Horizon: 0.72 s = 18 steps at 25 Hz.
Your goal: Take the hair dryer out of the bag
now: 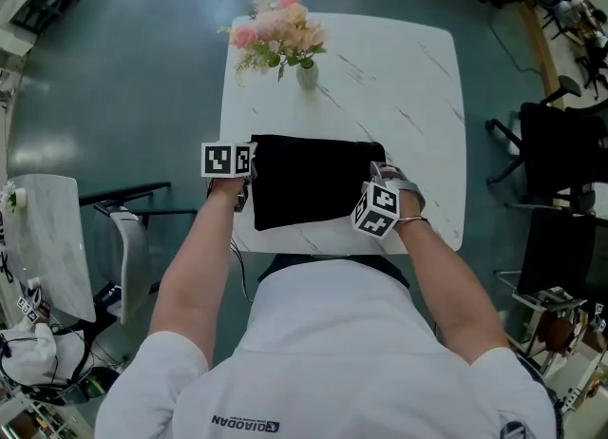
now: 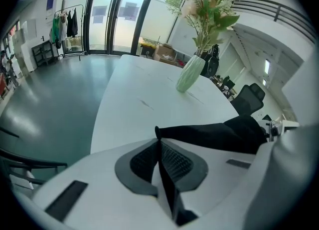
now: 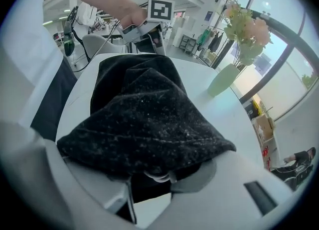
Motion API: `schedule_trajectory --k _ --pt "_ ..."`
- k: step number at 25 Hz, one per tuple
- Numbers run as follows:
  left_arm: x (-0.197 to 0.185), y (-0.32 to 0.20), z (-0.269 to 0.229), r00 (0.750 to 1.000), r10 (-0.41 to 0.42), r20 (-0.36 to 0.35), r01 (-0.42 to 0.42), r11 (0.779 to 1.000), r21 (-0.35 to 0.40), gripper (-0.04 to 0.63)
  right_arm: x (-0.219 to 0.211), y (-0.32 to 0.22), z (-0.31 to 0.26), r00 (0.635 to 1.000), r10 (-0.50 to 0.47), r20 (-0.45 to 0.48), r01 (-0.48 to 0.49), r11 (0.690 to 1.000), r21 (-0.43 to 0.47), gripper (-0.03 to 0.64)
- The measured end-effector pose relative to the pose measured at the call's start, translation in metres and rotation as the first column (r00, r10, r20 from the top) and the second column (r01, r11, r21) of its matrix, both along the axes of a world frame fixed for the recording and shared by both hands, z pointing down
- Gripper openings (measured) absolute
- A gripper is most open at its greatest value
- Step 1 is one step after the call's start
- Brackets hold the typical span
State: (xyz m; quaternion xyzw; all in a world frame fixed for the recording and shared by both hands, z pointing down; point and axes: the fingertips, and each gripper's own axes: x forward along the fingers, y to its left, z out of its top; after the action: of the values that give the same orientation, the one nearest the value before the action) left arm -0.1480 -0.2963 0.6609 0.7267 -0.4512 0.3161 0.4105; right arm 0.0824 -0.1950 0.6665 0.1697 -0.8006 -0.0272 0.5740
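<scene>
Bag [image 1: 313, 185] lies flat on table [image 1: 408, 76]; dryer unseen, probably still inside. Left gripper [image 2: 158, 144] is clamped on its left edge. Right gripper [image 3: 159, 176] gapes around its right end.

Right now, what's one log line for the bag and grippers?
bag: black, on white table | left gripper: fingers shut on bag's corner | right gripper: fingers around bag's other end, grip unclear | hair dryer: not visible

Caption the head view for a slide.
Left gripper shut on one end of the black bag, right gripper at the other.
</scene>
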Motion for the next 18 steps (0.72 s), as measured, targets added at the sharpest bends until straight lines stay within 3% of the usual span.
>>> schedule_trajectory --k 9,13,16,18 --pt "-0.036 0.004 -0.003 0.997 -0.079 0.026 0.079 0.997 -0.001 0.029 0.026 0.01 -0.003 0.998 0.063 0.006 -0.063 0.998 -0.013 0.198" --pt "-0.039 0.005 -0.007 0.994 -0.105 0.034 0.103 0.994 0.046 0.031 0.042 0.016 0.001 0.996 0.091 -0.005 -0.091 0.996 -0.023 0.198" --pt "-0.041 0.01 -0.014 0.99 -0.14 0.015 0.138 0.987 0.079 0.051 0.046 0.018 0.004 0.995 0.101 -0.002 -0.101 0.995 -0.027 0.198" --pt "-0.046 0.02 -0.021 0.988 -0.153 -0.001 0.152 0.984 0.095 0.109 0.047 0.018 0.005 0.995 0.1 -0.002 -0.1 0.995 -0.03 0.198"
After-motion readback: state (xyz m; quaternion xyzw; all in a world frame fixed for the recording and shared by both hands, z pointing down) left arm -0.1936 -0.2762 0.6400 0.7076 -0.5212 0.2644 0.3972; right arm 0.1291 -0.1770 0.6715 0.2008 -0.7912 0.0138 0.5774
